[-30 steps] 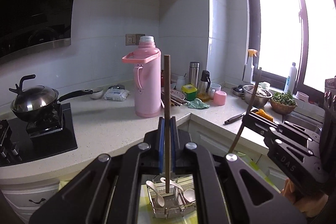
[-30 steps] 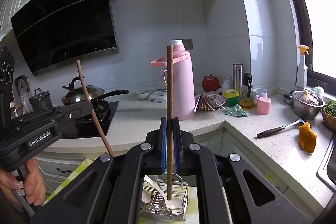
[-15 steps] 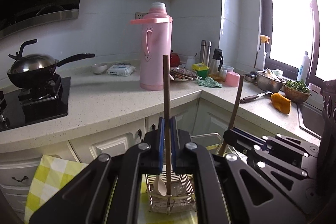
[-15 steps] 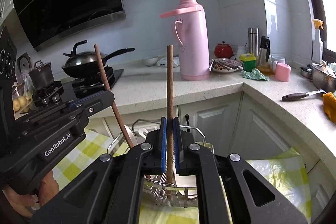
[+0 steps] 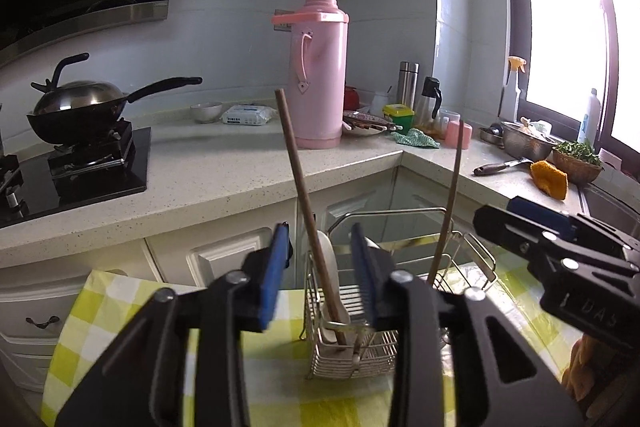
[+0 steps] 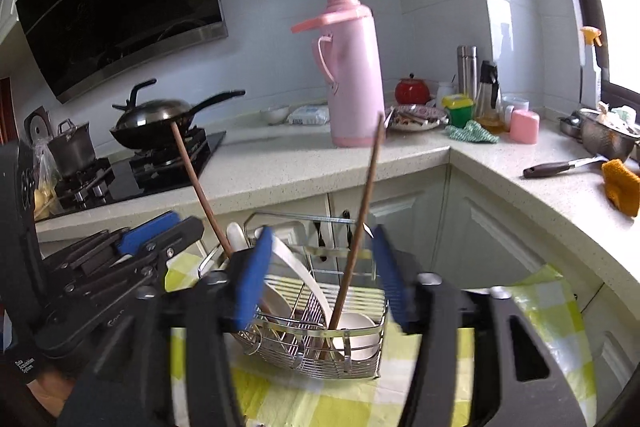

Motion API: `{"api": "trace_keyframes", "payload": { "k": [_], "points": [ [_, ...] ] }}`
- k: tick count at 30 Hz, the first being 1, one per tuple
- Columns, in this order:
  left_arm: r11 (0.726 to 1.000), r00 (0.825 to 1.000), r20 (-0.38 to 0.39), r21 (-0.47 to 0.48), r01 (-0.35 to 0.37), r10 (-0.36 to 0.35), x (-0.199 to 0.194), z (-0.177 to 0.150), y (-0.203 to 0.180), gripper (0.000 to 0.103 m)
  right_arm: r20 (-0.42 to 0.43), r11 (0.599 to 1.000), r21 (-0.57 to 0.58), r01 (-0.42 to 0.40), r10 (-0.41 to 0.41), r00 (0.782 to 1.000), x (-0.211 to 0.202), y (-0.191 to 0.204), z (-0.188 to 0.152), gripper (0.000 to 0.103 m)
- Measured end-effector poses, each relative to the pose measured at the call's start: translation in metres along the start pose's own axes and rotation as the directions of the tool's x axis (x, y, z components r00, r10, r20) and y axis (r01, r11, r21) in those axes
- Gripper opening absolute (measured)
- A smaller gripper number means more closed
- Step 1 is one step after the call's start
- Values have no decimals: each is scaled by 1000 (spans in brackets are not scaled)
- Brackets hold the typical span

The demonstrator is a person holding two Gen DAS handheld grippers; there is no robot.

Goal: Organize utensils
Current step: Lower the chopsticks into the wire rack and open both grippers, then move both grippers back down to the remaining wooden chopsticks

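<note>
Reading, perhaps, "DAS": right claw [image 5: 560, 239]

I read only "DAS" in raised letters on the black body of the right gripper [image 5: 592, 259], seen from my left wrist camera. Small white print on the left gripper [image 6: 132, 259] was too blurred to read.
</note>
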State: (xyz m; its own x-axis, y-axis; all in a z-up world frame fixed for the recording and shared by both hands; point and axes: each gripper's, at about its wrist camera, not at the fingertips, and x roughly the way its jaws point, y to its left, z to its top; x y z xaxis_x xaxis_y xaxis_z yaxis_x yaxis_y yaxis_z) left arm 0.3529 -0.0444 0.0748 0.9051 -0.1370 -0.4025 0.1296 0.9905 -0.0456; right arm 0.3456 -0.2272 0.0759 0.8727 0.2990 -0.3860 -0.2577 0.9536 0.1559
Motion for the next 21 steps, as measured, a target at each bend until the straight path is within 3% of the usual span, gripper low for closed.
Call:
{"api": "trace_keyframes", "payload": {
  "k": [4,6,9,15,21],
  "points": [
    [999,999,5,12,-43,43,-32,-1,6,63,29,1000,4,24,-24,999,-30,0,8,55],
    [998,998,-4,14,-68,68,-47,-10,11,83,33,999,2,35,-35,999,-46,2,3,61],
    [995,995,-23,21,-99,99,-65,-37,19,92,29,999,12,53,-53,998,-68,3,-18,72],
    [992,990,-63,-20,-124,122,-91,-99,37,98,-10,994,32,104,-103,995,-100,9,-80,84],
    [986,987,-48,-48,-158,156,-117,-137,44,98,-18,989,29,145,-145,989,-121,20,-131,84]
  ]
}}
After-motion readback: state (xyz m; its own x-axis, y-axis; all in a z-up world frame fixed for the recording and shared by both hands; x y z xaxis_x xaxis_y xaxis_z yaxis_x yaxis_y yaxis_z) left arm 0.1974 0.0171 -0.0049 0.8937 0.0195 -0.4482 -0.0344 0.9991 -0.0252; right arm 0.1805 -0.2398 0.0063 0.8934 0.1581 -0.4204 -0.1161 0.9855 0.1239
